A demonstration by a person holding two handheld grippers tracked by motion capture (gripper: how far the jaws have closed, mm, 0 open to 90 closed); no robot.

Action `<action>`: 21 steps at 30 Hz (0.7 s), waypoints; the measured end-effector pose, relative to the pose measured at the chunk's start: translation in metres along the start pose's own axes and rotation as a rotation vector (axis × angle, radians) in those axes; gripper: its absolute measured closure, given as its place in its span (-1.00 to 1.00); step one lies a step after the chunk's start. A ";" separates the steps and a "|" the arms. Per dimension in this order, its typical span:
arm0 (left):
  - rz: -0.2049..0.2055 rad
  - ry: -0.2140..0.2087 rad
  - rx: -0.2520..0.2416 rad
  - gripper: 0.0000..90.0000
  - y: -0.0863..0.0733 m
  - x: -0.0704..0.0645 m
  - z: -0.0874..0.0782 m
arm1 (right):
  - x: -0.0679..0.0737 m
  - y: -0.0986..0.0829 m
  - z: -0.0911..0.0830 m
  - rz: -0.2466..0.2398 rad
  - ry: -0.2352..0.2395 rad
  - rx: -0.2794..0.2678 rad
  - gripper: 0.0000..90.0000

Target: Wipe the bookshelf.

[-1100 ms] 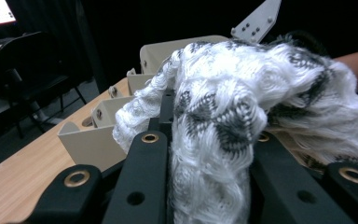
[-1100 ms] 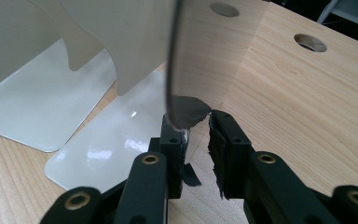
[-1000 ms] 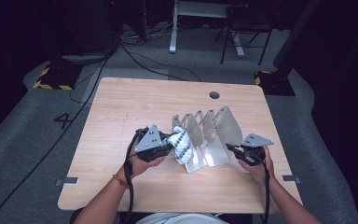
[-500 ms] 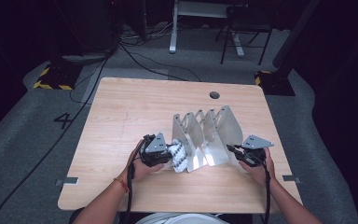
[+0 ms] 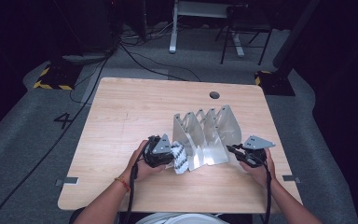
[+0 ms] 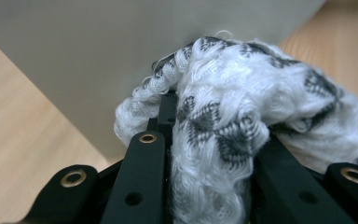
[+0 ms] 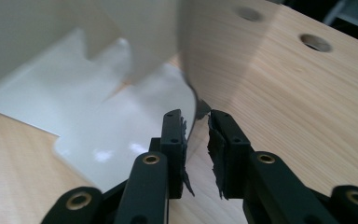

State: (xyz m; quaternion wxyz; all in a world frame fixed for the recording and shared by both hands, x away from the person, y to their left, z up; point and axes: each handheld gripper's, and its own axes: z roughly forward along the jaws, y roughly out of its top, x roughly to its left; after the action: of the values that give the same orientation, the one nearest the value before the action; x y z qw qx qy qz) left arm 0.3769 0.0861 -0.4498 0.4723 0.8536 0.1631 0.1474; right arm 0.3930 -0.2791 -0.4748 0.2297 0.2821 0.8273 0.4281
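Observation:
A shiny metal rack (image 5: 205, 133) with several upright dividers stands on the wooden table (image 5: 130, 107), right of centre. My left gripper (image 5: 168, 156) is at the rack's front left corner, shut on a white cloth with a grey pattern (image 5: 179, 158). In the left gripper view the cloth (image 6: 223, 107) bulges out between the jaws of the left gripper (image 6: 214, 126), pressed against a grey rack wall (image 6: 98, 56). My right gripper (image 5: 230, 149) is at the rack's front right edge. In the right gripper view the right gripper (image 7: 196, 119) has its jaws nearly together, with the thin edge of the rack's base plate (image 7: 121, 116) running between them.
A round cable hole (image 5: 214, 95) sits near the table's far edge. Bare wood lies left of the rack and behind it. Beyond the table, cables, a chair and a desk leg stand on the dark floor. A white rounded object (image 5: 182, 219) shows at the bottom edge.
My left gripper has moved right and slightly nearer with the cloth, up against the rack's front left corner. The right gripper has stayed at the rack's right edge.

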 end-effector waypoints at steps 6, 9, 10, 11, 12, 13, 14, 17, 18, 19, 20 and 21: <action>0.053 0.008 -0.127 0.70 0.026 -0.008 -0.019 | 0.012 0.008 0.004 -0.038 -0.018 0.017 0.66; 0.073 0.008 -0.208 0.70 0.038 -0.013 -0.031 | 0.011 0.007 0.002 -0.036 0.001 0.006 0.88; 0.071 0.007 -0.229 0.70 0.041 -0.014 -0.034 | 0.012 0.007 0.002 -0.052 -0.005 0.009 0.87; 0.074 0.011 -0.252 0.70 0.044 -0.015 -0.036 | 0.013 0.008 0.002 -0.059 -0.011 0.012 0.86; 0.068 0.006 -0.270 0.70 0.045 -0.016 -0.038 | 0.014 0.008 0.002 -0.060 -0.009 0.015 0.84; 0.064 0.001 -0.286 0.70 0.047 -0.017 -0.039 | 0.014 0.008 0.003 -0.063 -0.011 0.015 0.83; 0.064 0.001 -0.286 0.69 0.047 -0.017 -0.039 | 0.015 0.008 0.004 -0.067 -0.016 0.018 0.80; 0.081 -0.015 -0.270 0.69 0.047 -0.020 -0.033 | 0.015 0.009 0.005 -0.059 -0.014 0.014 0.67; 0.077 -0.022 -0.263 0.69 0.045 -0.020 -0.031 | 0.015 0.009 0.005 -0.054 -0.012 0.009 0.57; 0.077 -0.022 -0.263 0.69 0.045 -0.020 -0.031 | 0.015 0.009 0.005 -0.054 -0.012 0.009 0.57; 0.069 -0.032 -0.251 0.69 0.040 -0.018 -0.025 | 0.016 0.010 0.005 -0.046 -0.021 0.005 0.51; 0.066 -0.037 -0.238 0.69 0.038 -0.018 -0.022 | 0.017 0.010 0.005 -0.046 -0.022 0.003 0.48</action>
State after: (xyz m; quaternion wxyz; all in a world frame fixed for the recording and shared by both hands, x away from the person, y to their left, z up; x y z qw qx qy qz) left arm 0.3565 0.0763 -0.4076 0.5679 0.7990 0.1077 0.1656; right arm 0.3864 -0.2608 -0.4714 0.2481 0.2680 0.8316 0.4184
